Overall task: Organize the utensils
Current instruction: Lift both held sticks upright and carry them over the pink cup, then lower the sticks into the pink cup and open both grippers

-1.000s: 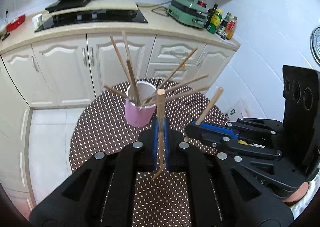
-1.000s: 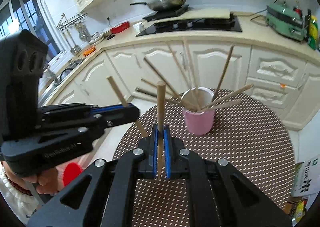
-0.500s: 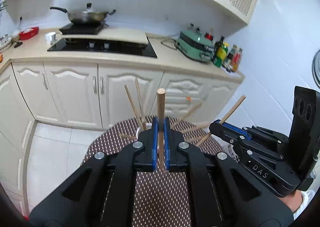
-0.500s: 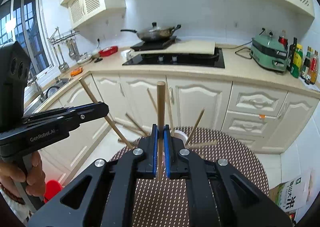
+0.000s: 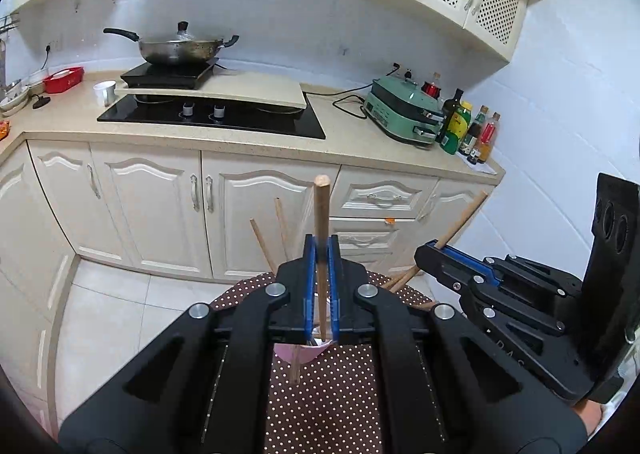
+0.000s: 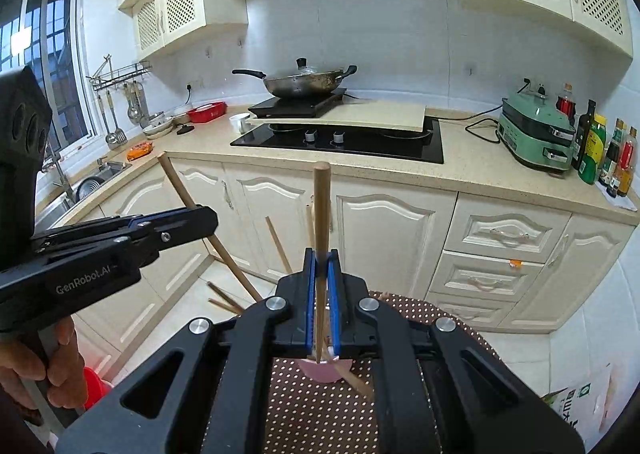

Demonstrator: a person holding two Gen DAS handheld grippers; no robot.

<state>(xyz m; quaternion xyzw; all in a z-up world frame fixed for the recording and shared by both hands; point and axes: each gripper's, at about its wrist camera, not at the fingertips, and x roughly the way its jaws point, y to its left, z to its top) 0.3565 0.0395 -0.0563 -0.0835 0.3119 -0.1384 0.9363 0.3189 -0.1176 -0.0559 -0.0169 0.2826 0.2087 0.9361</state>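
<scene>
My left gripper [image 5: 321, 250] is shut on a wooden chopstick [image 5: 321, 210] that stands upright between its blue pads. My right gripper [image 6: 321, 256] is shut on another wooden chopstick [image 6: 321, 210], also upright. Each gripper shows in the other's view: the right one [image 5: 430, 252] with its stick slanting up, the left one [image 6: 210, 220] likewise. The pink cup [image 5: 300, 352] sits on the dotted brown table [image 5: 328, 386], mostly hidden behind my jaws; it also shows in the right wrist view [image 6: 320, 372]. Several chopsticks [image 5: 262, 242] stick out of it.
Cream kitchen cabinets [image 5: 152, 206] and a counter with a black hob [image 5: 212, 118], a wok [image 5: 180, 48], a green appliance [image 5: 404, 112] and bottles [image 5: 468, 130] stand behind the table. A sink [image 6: 92, 178] lies at the left. White tile floor [image 5: 108, 318] surrounds the table.
Both grippers have lifted and tilted up with their chopsticks. The cup has dropped low in both views and is now mostly hidden behind the jaws.
</scene>
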